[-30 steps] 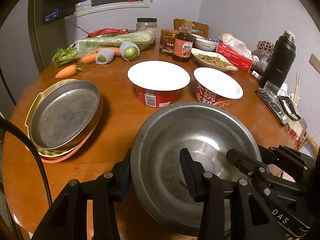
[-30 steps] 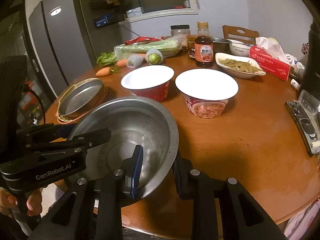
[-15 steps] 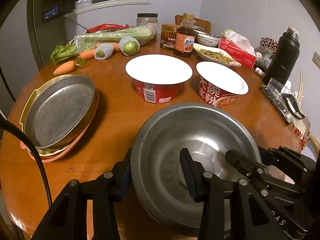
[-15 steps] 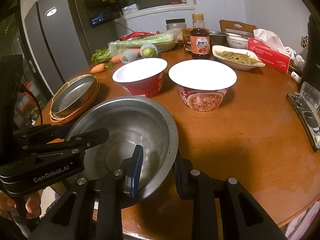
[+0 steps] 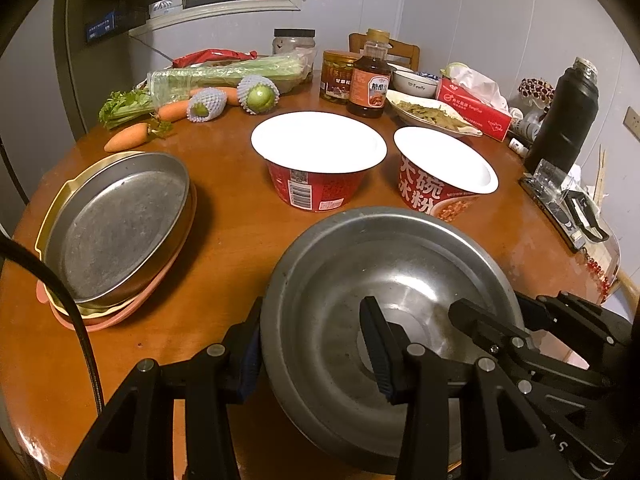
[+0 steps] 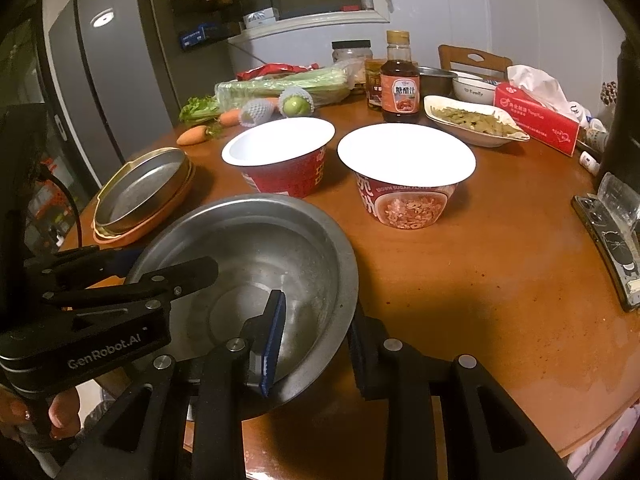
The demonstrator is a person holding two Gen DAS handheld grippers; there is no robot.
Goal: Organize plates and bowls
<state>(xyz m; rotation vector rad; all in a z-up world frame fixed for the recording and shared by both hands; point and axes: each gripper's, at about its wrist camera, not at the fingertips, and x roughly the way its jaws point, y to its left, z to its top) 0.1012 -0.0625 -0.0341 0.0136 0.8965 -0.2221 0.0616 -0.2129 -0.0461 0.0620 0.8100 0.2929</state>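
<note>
The metal bowl (image 5: 392, 320) sits at the near edge of the round surface (image 5: 224, 248), in front of the two paper bowls. Both tools grip it at once. The left gripper (image 5: 312, 352) has its jaws clamped across the bowl's left rim, one finger outside the wall and one inside. The right gripper (image 6: 316, 336) has its jaws clamped across the right rim in the same manner. Whether the bowl rests on the surface or is lifted just clear cannot be told.

Handling properties, as judged:
- Stiff thin steel; the wall will not give under the jaws.
- Light for its width, but wide enough that a one-sided hold would let it tip.
- Smooth and slippery; the pads may slide along the flared rim if the bowl tilts.
- Not fragile, though it will ring and skid if dropped.

Recommended hold: keep the two grips opposite each other on the rim and keep the bowl level.

The red paper bowl (image 5: 318, 168) and the noodle bowl (image 5: 444, 178) are light and soft-walled; pinch their rims gently. The stack of plates (image 5: 116, 232) lies to the left, well apart.
</note>
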